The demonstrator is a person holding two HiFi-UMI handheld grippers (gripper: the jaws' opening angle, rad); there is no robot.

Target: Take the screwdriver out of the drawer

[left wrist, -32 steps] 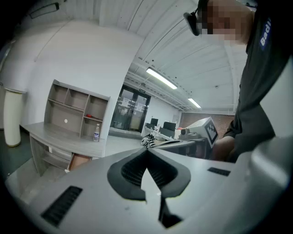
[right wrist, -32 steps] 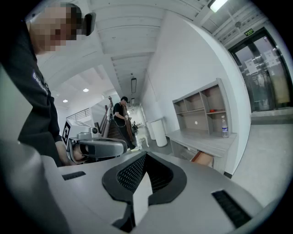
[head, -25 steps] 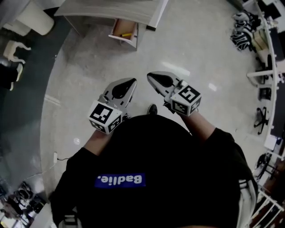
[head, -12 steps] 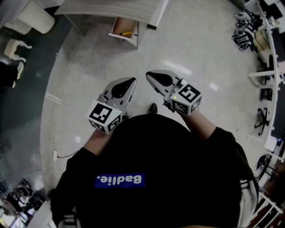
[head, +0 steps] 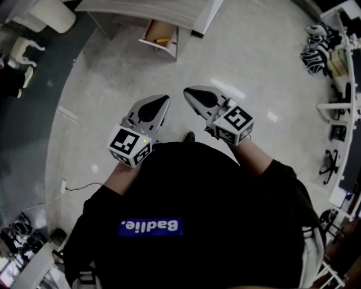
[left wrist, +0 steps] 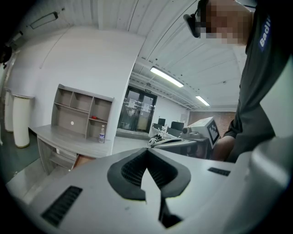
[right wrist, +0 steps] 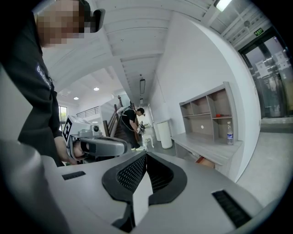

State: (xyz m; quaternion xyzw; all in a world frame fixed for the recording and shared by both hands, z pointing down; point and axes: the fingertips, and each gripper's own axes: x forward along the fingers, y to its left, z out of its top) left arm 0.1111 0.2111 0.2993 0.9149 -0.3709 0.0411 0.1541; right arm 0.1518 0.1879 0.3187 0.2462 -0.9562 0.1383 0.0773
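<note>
Carries left gripper [head: 163,99] and right gripper [head: 188,91] closed tight, empty, likely for the approach: drawer [head: 172,47] with screwdriver [head: 161,40] well ahead of both jaws.

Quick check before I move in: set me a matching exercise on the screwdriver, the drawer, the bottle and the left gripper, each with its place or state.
Things:
1. screwdriver
2. drawer
3. bottle
4. left gripper

Place or state:
A. standing on the desk
B. jaws together, nothing between them
C. pulled open under the desk
D. lying in the drawer

Pairs: 1-D, 2-C, 3-A, 4-B.
</note>
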